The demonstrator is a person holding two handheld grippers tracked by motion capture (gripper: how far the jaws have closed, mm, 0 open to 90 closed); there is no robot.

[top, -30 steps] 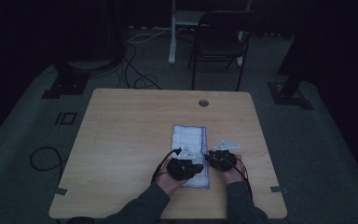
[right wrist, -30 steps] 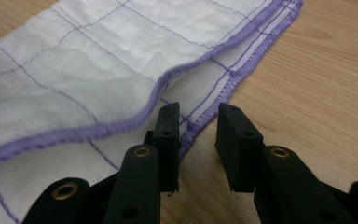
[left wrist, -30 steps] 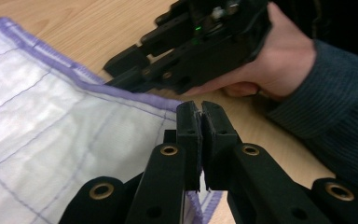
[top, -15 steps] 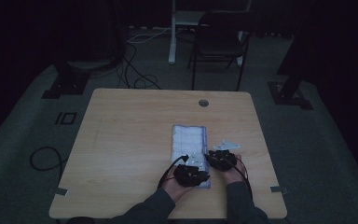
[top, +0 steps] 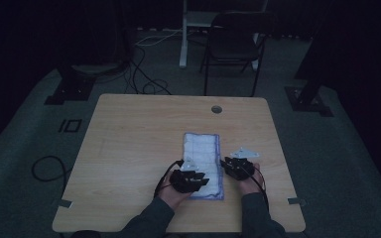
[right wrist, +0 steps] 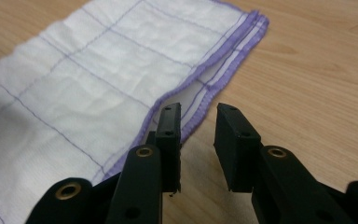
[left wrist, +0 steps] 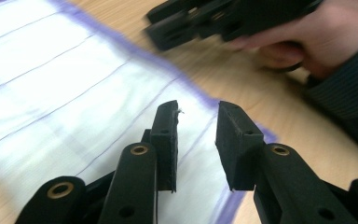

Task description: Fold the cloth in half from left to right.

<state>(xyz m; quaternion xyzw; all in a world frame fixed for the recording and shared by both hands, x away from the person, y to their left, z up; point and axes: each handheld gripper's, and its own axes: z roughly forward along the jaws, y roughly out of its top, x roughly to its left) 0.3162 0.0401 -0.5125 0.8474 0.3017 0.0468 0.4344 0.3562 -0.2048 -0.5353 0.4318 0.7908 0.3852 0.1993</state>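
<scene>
A folded white cloth [top: 202, 151] with a purple hem lies lengthwise on the wooden table [top: 129, 148]. My left gripper [top: 191, 181] hovers over the cloth's near end. In the left gripper view its jaws [left wrist: 196, 116] stand apart above the cloth [left wrist: 74, 93] near a corner. They have just been opening and nothing is between them. My right gripper [top: 237, 168] sits at the cloth's right side. In the right gripper view it [right wrist: 198, 114] is open at the purple hem [right wrist: 200, 100], where the folded layers part slightly. Nothing is pinched.
The table has a round cable hole [top: 217, 109] near its far edge. A dark chair [top: 233, 47] and a white stand [top: 183, 34] are on the floor beyond it. Cables [top: 144, 74] lie on the floor at the far left. The other hand and gripper [left wrist: 223, 18] appear close by in the left gripper view.
My left gripper has shifted a little over the cloth's near end. The right gripper has kept its place beside the cloth.
</scene>
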